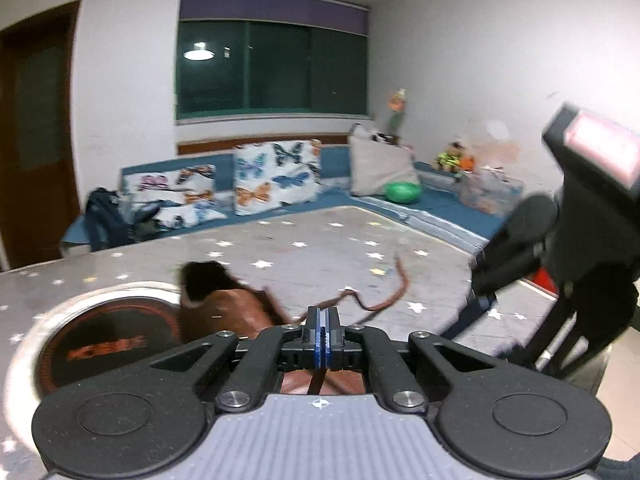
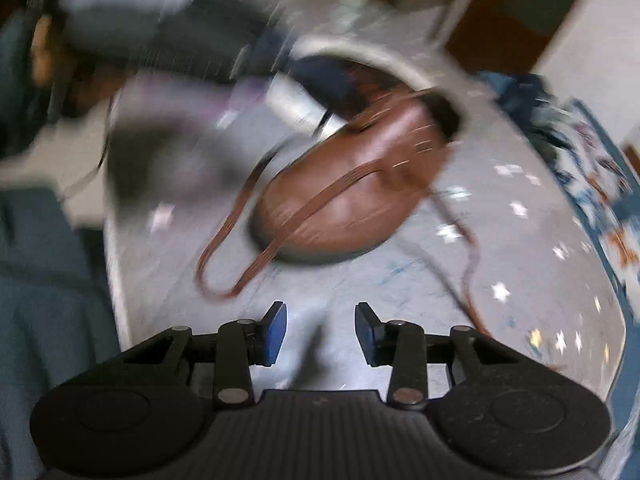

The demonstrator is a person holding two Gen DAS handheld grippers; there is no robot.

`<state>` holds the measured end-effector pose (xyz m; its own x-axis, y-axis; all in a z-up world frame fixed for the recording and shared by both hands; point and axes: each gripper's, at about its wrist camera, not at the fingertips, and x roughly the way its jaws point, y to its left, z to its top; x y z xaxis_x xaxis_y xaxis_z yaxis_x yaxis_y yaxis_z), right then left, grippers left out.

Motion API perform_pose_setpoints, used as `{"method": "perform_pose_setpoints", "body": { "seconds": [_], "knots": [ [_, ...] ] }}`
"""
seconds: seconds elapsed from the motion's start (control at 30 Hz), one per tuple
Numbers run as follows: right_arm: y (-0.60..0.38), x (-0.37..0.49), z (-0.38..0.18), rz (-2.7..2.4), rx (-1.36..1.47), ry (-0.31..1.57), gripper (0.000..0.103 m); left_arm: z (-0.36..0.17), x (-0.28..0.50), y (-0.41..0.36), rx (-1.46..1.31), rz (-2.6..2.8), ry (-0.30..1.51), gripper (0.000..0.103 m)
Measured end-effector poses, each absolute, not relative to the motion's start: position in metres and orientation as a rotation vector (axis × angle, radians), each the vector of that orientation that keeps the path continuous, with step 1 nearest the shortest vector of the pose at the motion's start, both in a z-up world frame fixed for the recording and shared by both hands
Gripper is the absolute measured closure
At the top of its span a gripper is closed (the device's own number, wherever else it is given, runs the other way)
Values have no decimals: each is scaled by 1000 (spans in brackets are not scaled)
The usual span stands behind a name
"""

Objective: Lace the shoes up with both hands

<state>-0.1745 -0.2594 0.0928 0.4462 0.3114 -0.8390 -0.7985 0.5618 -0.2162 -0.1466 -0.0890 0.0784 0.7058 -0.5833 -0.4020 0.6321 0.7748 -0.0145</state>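
Two sets of tongs in play, one brown leather shoe (image 2: 352,184) on the star-print bench (image 1: 320,248). Left tongs (image 1: 322,330): pads together, clamped on the brown lace (image 1: 376,306), w/ the shoe just beside and under them. Right tongs (image 2: 321,330): pads apart, nothing between, hovering short of the toe. You look mid-lacing, pulling one end through. Next, I'd say: get the right tongs onto the loose lace loop (image 2: 224,276) w/o dragging the shoe.

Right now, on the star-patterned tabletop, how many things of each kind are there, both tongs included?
Brown leather shoe: 1
Brown laces: 1
Round inset burner: 1
Tongs: 2, left tongs shut on the lace, right tongs open and empty
Total: 5
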Motion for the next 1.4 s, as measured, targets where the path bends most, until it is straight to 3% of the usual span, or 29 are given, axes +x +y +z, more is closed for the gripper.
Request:
{"method": "perform_pose_setpoints", "body": {
  "seconds": [0.23,0.63,0.77,0.9,1.13,1.23,1.3,1.4],
  "knots": [
    [-277,-171,116,764,-262,653,65,95,-144,-66,35,-691,408,101],
    [-246,-156,99,891,37,547,63,133,-157,-29,-105,-787,336,101],
    [-248,-153,96,884,67,565,98,132,-155,-29,-94,-770,329,101],
    [-269,-159,98,780,-44,582,100,111,-141,-33,-102,-756,395,101],
    [-279,-149,88,693,-170,658,96,73,-116,-49,-136,-759,480,101],
    [-272,-141,76,699,-179,676,89,60,-106,-43,-178,-733,524,101],
    [-268,-143,74,702,-211,664,74,55,-102,-37,-204,-723,535,101],
    [-261,-148,74,701,-265,629,70,51,-100,-27,-249,-720,546,101]
  ]
}}
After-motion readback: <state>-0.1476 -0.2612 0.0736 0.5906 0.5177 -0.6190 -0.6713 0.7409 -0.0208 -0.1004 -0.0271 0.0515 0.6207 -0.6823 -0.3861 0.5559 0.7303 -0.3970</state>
